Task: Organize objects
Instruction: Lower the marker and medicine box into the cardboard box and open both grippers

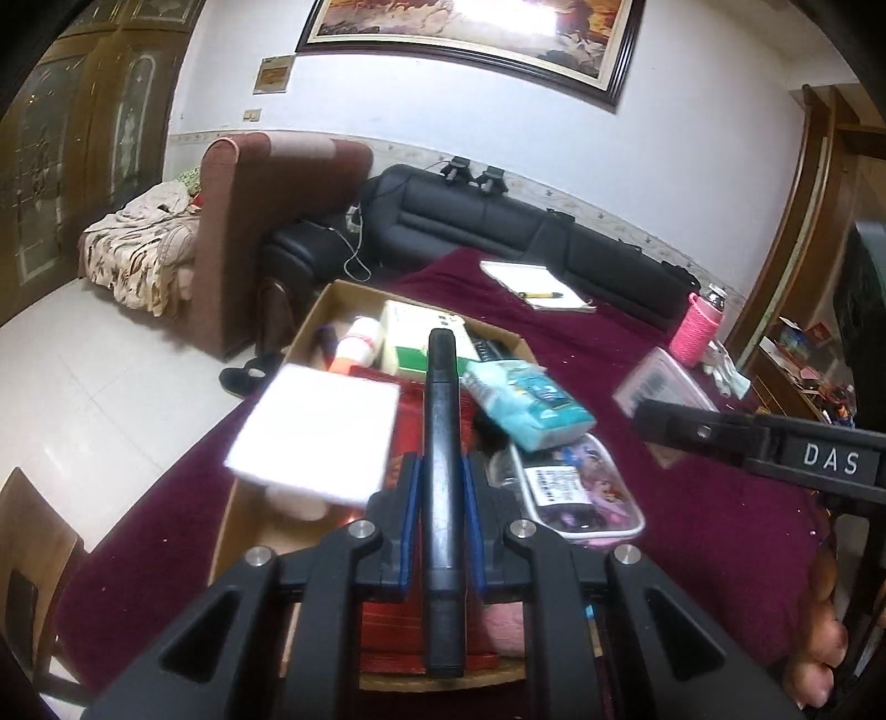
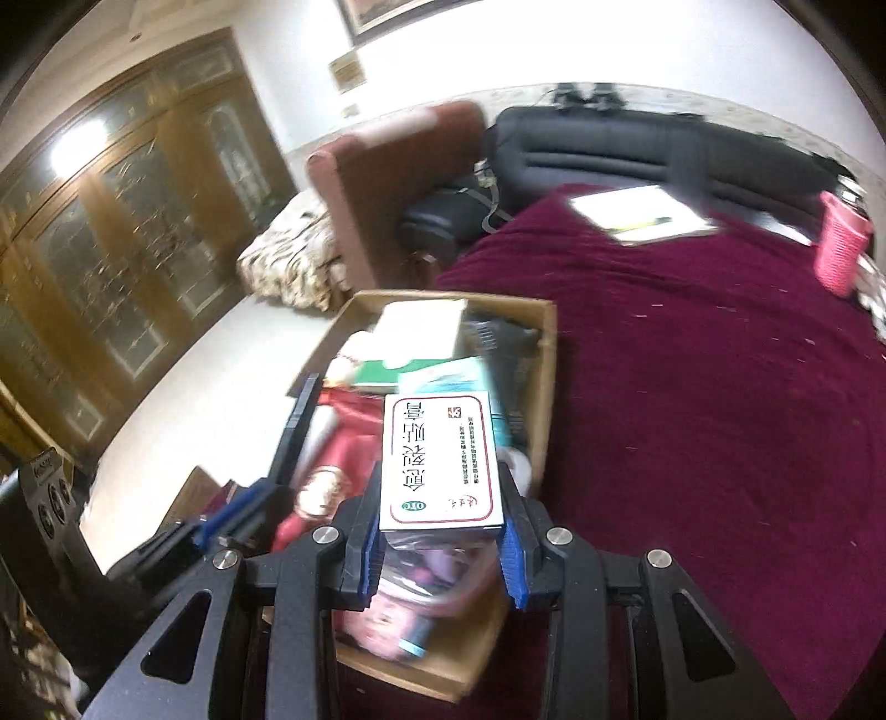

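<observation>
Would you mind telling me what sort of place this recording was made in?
Most likely a home living room: a black leather sofa, a large framed painting on the wall, and wooden glass-fronted cabinets.

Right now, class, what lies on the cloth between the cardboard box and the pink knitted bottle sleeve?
In the right wrist view, nothing: bare maroon tablecloth separates the cardboard box from the pink sleeve. The notepad lies farther back, off that line.

Lettering "DAS" stands in white on the black body of the right gripper (image 1: pixel 764 437), seen from the left wrist. The white medicine box (image 2: pixel 440 459) bears a green "OTC" oval; its large Chinese characters appear upside down.
</observation>
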`<move>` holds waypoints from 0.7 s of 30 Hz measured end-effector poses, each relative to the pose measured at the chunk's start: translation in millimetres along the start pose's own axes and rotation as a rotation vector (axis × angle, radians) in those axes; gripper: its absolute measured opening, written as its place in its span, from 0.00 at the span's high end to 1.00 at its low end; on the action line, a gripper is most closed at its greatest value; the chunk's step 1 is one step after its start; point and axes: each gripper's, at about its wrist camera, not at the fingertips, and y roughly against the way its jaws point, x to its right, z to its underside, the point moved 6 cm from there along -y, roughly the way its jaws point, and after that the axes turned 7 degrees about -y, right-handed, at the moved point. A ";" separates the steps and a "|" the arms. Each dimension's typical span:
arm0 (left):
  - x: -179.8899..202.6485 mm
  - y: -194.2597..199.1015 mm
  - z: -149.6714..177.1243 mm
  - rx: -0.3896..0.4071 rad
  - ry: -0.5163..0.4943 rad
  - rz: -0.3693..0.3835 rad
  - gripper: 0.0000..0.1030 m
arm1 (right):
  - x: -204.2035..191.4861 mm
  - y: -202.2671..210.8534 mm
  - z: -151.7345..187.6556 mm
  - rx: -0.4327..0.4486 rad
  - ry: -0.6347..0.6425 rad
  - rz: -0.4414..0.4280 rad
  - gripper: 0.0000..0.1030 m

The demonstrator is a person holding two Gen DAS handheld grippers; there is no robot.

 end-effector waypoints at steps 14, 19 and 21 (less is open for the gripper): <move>-13.1 -9.7 8.1 -0.031 0.021 -0.021 0.86 | -33.5 -54.0 3.0 -0.099 -0.019 -0.066 0.63; -13.2 -11.1 10.5 -0.026 0.007 -0.045 0.86 | -30.5 -65.9 5.4 -0.110 -0.030 -0.061 0.63; -12.3 -11.5 11.1 -0.021 -0.002 -0.053 0.86 | -28.8 -70.3 4.5 -0.110 -0.034 -0.056 0.63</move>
